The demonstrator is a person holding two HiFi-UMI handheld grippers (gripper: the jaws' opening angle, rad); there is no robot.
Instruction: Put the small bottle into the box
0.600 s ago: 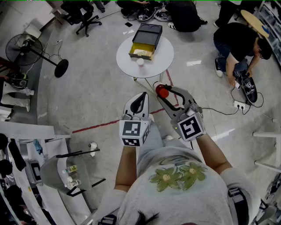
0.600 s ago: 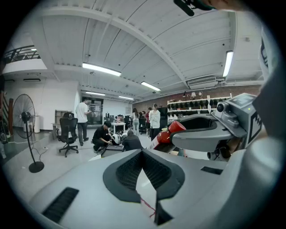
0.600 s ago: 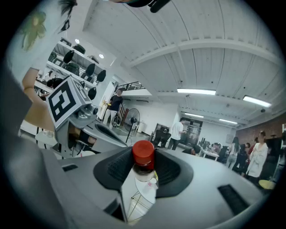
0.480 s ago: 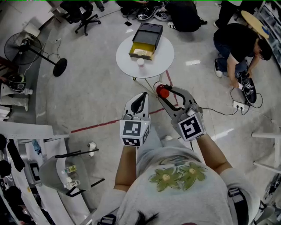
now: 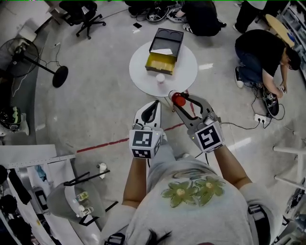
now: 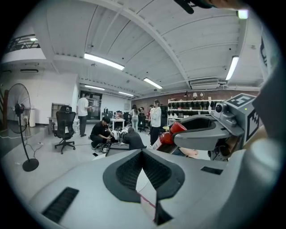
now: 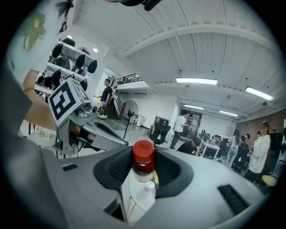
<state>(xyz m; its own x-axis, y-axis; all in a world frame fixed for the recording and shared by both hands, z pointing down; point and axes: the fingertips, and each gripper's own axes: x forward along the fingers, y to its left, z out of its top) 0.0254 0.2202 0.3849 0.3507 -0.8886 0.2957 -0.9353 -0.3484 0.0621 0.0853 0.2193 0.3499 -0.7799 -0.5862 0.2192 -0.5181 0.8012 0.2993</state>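
A small clear bottle (image 7: 138, 188) with a red cap (image 5: 178, 99) stands between the jaws of my right gripper (image 5: 180, 101), which is shut on it. In the head view that gripper hangs just short of the near edge of a round white table (image 5: 184, 72). On the table sits the box (image 5: 165, 51), a black tray with a yellow inside, and a small white object (image 5: 160, 78) lies in front of it. My left gripper (image 5: 153, 107) is beside the right one, shut with nothing in it. The red cap (image 6: 171, 134) also shows in the left gripper view.
A standing fan (image 5: 21, 50) and an office chair (image 5: 79, 12) are at the far left. A person (image 5: 263, 50) crouches at the right near cables and a power strip (image 5: 260, 117). A red floor line (image 5: 110, 141) runs under my grippers. Shelving stands at lower left.
The table and box have come nearer and lower in the head view as I moved toward them. Both grippers keep their pose, the right one still holding the bottle.
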